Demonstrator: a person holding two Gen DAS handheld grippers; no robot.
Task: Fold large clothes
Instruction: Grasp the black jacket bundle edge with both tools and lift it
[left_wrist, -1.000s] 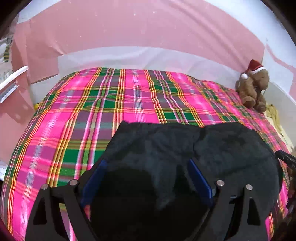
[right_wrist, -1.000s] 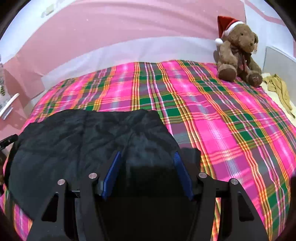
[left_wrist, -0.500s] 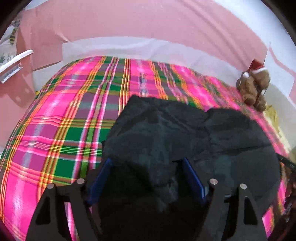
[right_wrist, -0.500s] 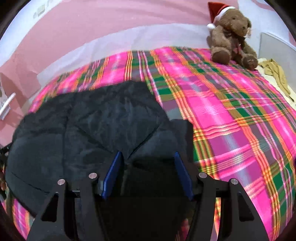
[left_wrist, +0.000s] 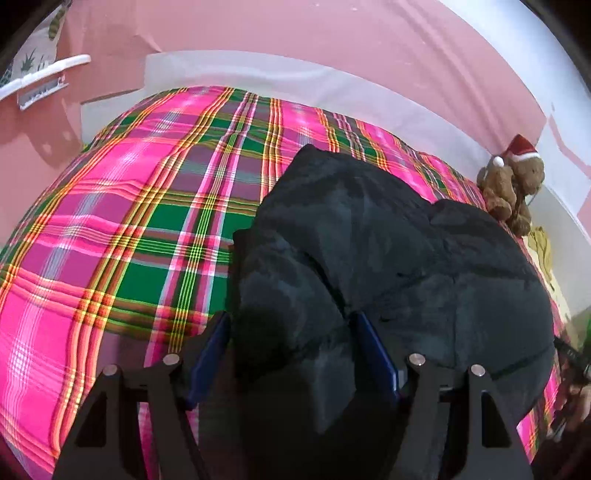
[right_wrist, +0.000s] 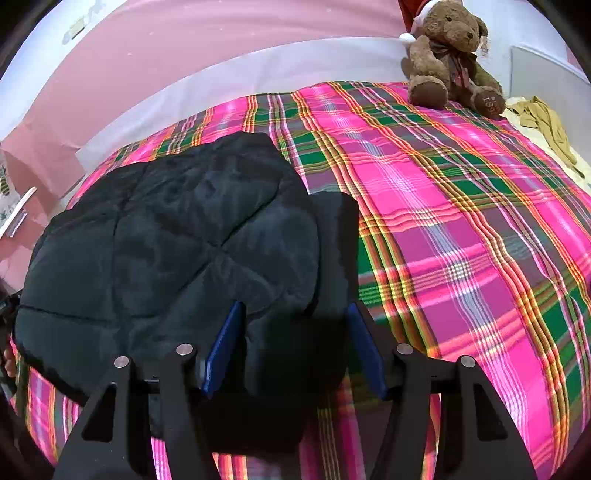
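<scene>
A black quilted jacket (left_wrist: 369, 240) lies in a puffy, folded heap on the pink plaid bedspread (left_wrist: 129, 221). In the left wrist view my left gripper (left_wrist: 291, 339) is over the jacket's near left corner. Its jaws are closing, and a bulge of the fabric fills the gap and touches both blue pads (left_wrist: 210, 354). The right wrist view has the jacket (right_wrist: 177, 229) to the left. My right gripper (right_wrist: 295, 343) straddles its near right edge. Those jaws stand apart, with fabric lying between them and against the left pad only.
A brown teddy bear in a red hat (right_wrist: 450, 55) sits at the far right of the bedspread (right_wrist: 461, 221). A crumpled yellowish cloth (right_wrist: 546, 125) lies beside it. A pink and white wall runs behind the bed. A white shelf (left_wrist: 44, 74) hangs at the far left.
Both grippers have come down and forward onto the jacket, which now fills more of each view. The left jaws have narrowed around a bulge of fabric. The right jaws are as wide as before.
</scene>
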